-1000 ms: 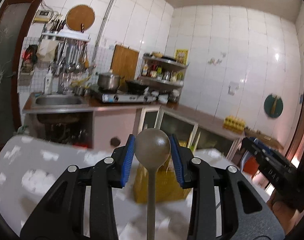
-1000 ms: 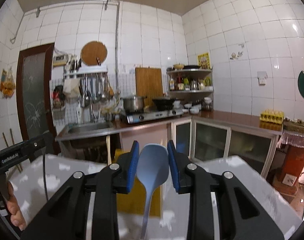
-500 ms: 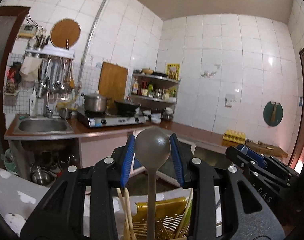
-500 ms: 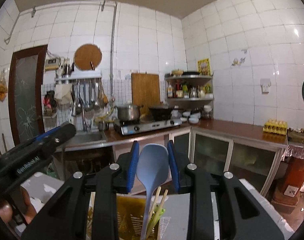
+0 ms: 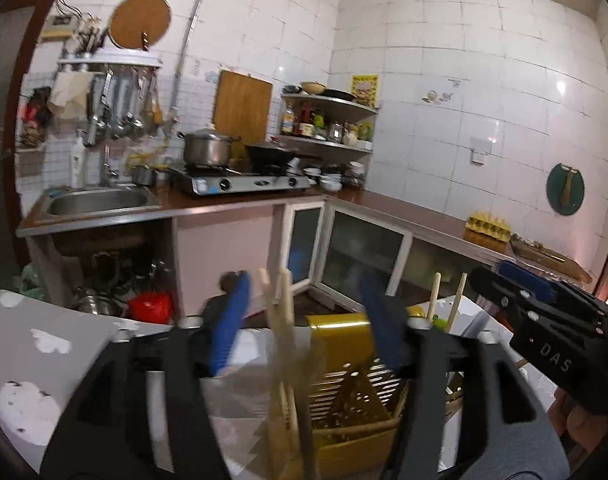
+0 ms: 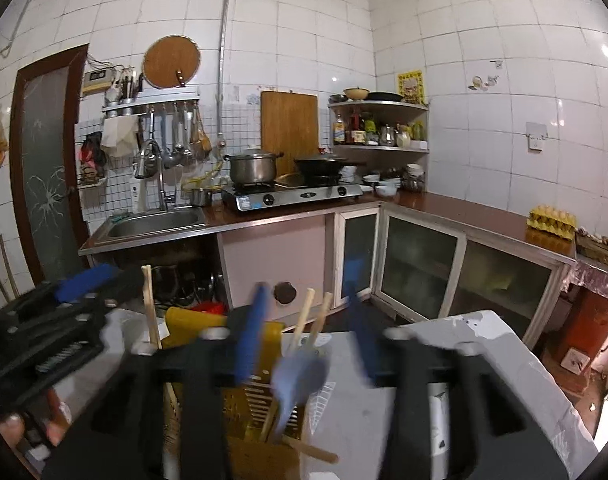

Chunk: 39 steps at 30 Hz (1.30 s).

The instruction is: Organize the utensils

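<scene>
A yellow slotted utensil holder stands on the grey patterned table, right below both grippers; it also shows in the right wrist view. My left gripper is open, its blue pads wide apart above the holder; wooden chopsticks stand between them. The grey spoon is not visible. My right gripper is open; the light-blue spoon is blurred, loose between the jaws, dropping into the holder beside chopsticks. Each gripper appears at the edge of the other's view.
The grey table with white patches carries the holder. Behind are a kitchen counter with a sink, a gas stove with a pot, glass-door cabinets and an egg tray.
Both grippers have opened and let go of their spoons over the holder. The blue spoon has dropped lower; the grey spoon has gone from view. Both views have tilted down a little.
</scene>
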Tool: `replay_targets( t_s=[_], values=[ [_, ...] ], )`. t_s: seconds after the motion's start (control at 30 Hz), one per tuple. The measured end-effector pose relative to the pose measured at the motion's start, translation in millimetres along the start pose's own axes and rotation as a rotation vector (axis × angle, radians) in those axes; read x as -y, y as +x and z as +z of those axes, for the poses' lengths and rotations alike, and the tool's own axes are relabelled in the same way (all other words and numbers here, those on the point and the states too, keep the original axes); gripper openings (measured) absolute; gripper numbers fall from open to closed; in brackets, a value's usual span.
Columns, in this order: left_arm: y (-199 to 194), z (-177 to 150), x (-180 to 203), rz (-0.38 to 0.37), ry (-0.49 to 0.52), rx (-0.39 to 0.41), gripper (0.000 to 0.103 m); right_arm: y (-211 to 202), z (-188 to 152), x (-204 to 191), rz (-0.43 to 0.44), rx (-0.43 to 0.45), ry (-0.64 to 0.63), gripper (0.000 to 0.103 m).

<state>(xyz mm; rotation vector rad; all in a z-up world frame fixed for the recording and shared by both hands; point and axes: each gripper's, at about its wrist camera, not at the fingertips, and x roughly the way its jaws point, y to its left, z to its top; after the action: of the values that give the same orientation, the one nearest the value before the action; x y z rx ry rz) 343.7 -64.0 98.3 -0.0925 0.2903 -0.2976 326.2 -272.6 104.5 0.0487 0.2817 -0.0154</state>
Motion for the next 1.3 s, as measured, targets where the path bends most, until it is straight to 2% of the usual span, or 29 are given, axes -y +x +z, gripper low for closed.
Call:
replay_targets(
  t_s=[0.13, 0.23, 0.27, 0.47, 0.63, 0.8, 1.0, 1.3],
  values=[
    [-41.2, 12.4, -6.3, 0.045, 0.021, 0.023, 0.085, -26.5, 8.7, 11.0, -0.013, -0.021, 0.023, 0.059],
    [-79.9, 14.4, -13.9, 0.073, 0.01, 0.045, 0.098, -58.7, 6.7, 12.0, -0.015, -0.007, 0.013, 0.072],
    [-91.1, 12.3, -15.4, 0.087, 0.009, 0.051, 0.098, -67.4, 4.2, 10.7, -0.018, -0.003, 0.006, 0.075],
    [-142.1, -9.8, -26.8, 0.126, 0.002, 0.017, 0.098, -124.8, -26.6, 6.1, -0.012, -0.021, 0.005, 0.076],
    [-189.2, -45.6, -24.3, 0.16, 0.012, 0.004, 0.098, -170.2, -70.7, 1.3, -0.025, -0.014, 0.004, 0.083],
    [-229.8, -86.9, -8.5, 0.167, 0.046, 0.015, 0.098, -209.4, -112.9, -7.3, -0.023, 0.006, 0.01, 0.097],
    [-266.5, -134.8, 0.7, 0.189, 0.051, 0.019, 0.098, -241.4, -147.5, -17.0, -0.025, 0.023, 0.035, 0.098],
    [-287.8, -175.1, 0.0, 0.243, 0.049, 0.061, 0.098, -257.6, -190.2, -22.9, -0.029, 0.05, 0.033, 0.098]
  ],
)
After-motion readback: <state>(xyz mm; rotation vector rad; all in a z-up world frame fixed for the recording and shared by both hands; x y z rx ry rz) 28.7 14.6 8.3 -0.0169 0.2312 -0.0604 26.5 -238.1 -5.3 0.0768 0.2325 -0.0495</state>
